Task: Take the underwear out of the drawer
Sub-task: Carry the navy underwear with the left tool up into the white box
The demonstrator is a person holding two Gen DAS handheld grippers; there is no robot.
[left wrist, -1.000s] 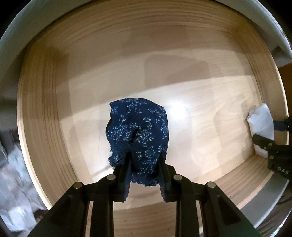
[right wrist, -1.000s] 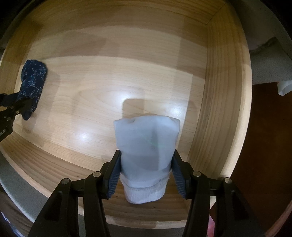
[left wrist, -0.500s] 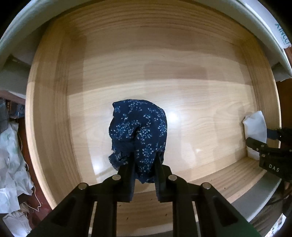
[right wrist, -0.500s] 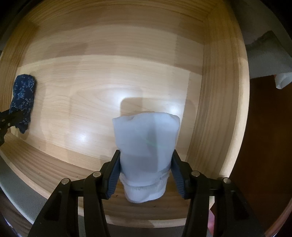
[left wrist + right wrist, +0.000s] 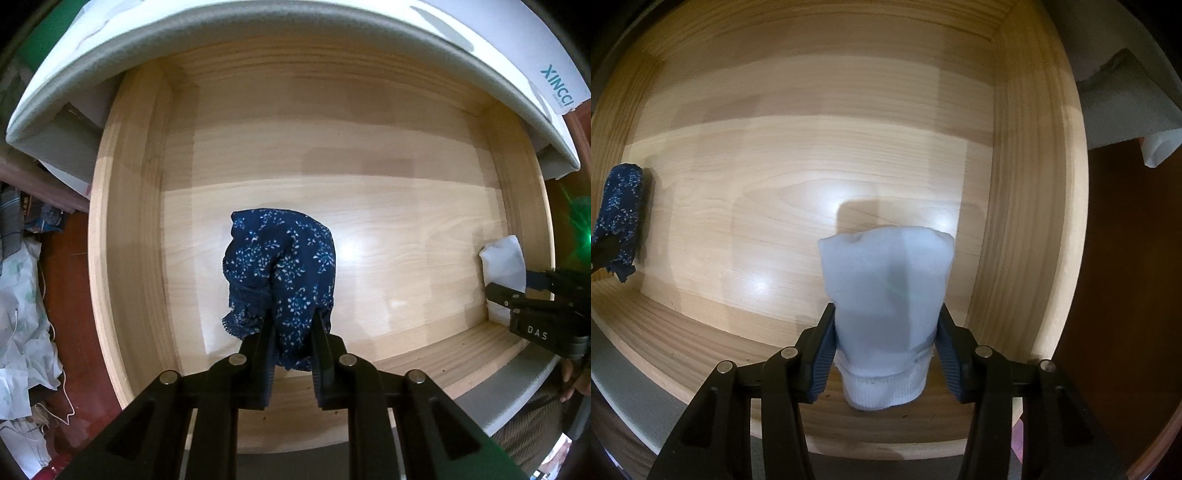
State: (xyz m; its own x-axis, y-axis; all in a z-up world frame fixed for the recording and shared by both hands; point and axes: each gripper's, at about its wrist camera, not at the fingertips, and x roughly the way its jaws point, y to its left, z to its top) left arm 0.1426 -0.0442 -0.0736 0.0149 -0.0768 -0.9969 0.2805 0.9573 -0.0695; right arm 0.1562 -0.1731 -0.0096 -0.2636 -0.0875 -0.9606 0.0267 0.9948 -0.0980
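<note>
"XINCCI" on white box (image 5: 554,88); "DAS" on right gripper (image 5: 517,291).

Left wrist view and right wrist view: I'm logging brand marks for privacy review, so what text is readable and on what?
"XINCCI", teal letters on the white panel above the drawer; smaller print beneath it is too blurred to read.
"DAS", on the right gripper body.
Right wrist view: no text.

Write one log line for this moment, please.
left gripper: shut on blue underwear | right gripper: shut on white underwear | both over drawer
</note>
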